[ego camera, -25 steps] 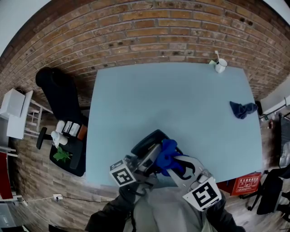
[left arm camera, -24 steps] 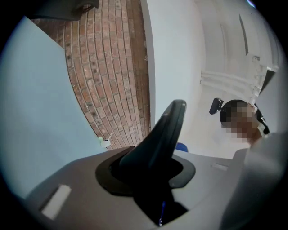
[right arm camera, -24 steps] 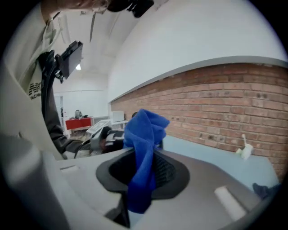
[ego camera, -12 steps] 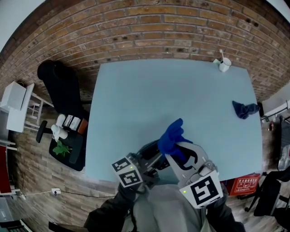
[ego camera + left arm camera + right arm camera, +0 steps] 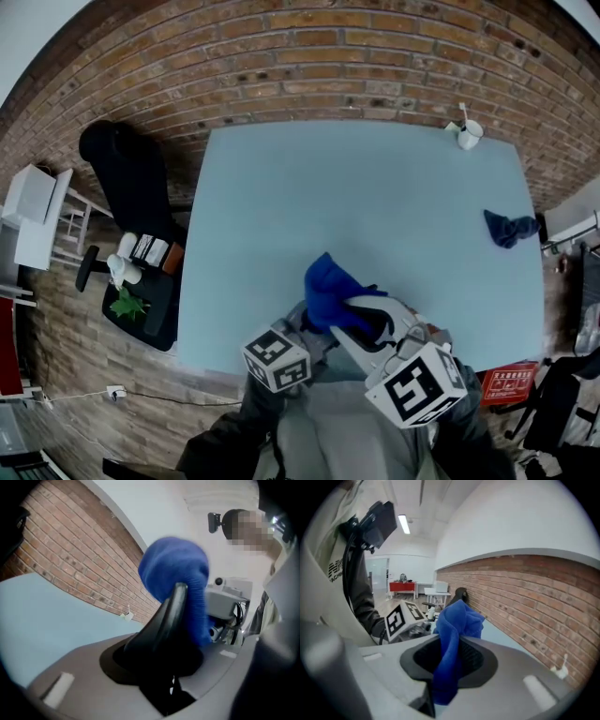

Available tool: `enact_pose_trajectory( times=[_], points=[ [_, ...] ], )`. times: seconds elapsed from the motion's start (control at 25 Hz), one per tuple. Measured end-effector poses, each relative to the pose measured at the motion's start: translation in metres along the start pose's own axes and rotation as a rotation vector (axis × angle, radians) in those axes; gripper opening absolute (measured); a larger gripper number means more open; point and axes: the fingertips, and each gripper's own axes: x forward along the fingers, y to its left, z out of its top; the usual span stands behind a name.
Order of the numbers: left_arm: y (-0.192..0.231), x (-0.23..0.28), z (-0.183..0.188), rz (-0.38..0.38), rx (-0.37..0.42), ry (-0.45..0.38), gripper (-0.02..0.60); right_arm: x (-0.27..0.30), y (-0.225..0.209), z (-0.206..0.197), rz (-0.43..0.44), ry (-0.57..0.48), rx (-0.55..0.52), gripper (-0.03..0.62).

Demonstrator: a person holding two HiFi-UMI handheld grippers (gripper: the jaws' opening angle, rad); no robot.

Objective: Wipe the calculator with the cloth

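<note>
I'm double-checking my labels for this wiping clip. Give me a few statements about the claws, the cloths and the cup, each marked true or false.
1. The right claw grips a bright blue cloth. True.
2. The left claw is empty. False: it is clamped on the dark calculator, with the blue cloth against it.
3. A second, darker cloth lies on the table near its right edge. True.
4. The white cup stands at the table's near left corner. False: it stands at the far right corner, by the brick wall.
</note>
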Motion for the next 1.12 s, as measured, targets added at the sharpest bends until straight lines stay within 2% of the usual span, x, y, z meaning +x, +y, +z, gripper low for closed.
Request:
enact_pose_trajectory(
  times=[0.08, 0.16, 0.24, 0.4, 0.52, 0.64, 0.72, 0.76, 0.84, 0.92, 1.0, 1.12],
  points=[
    [0.003, -0.003, 0.000, 0.020, 0.046, 0.009, 0.141, -0.008, -0.026, -0.012, -0.070, -0.014, 0.112, 0.092],
    [0.005, -0.001, 0.000, 0.039, 0.112, 0.028, 0.141, -0.012, -0.037, -0.020, -0.109, 0.019, 0.187, 0.092],
    [0.009, 0.002, 0.001, 0.087, 0.219, 0.051, 0.141, -0.008, -0.028, -0.016, -0.107, 0.052, 0.177, 0.092],
    [0.016, 0.005, 0.006, 0.196, 0.479, 0.078, 0.143, 0.008, 0.011, 0.004, -0.006, 0.047, 0.111, 0.092],
    [0.018, 0.002, 0.008, 0.241, 0.565, 0.086, 0.141, 0.007, 0.008, 0.002, 0.010, -0.004, 0.145, 0.092],
    [0.018, -0.005, 0.011, 0.247, 0.598, 0.077, 0.141, -0.004, -0.033, -0.020, -0.126, -0.014, 0.244, 0.092],
    [0.013, -0.009, 0.017, 0.225, 0.550, 0.038, 0.141, -0.013, -0.060, -0.039, -0.212, 0.005, 0.295, 0.092],
    [0.010, -0.009, 0.018, 0.207, 0.491, 0.012, 0.141, -0.016, -0.067, -0.044, -0.223, -0.018, 0.329, 0.092],
    [0.007, -0.010, 0.022, 0.148, 0.324, -0.070, 0.141, -0.023, -0.073, -0.047, -0.213, -0.110, 0.416, 0.092],
    [0.004, -0.014, 0.034, 0.070, 0.123, -0.184, 0.141, -0.030, -0.073, -0.053, -0.211, -0.183, 0.500, 0.092],
    [0.005, -0.021, 0.049, 0.014, -0.050, -0.288, 0.141, -0.035, -0.066, -0.067, -0.195, -0.206, 0.570, 0.092],
    [0.021, -0.034, 0.065, 0.002, -0.237, -0.397, 0.141, -0.028, -0.038, -0.084, -0.094, -0.203, 0.641, 0.092]
  ],
)
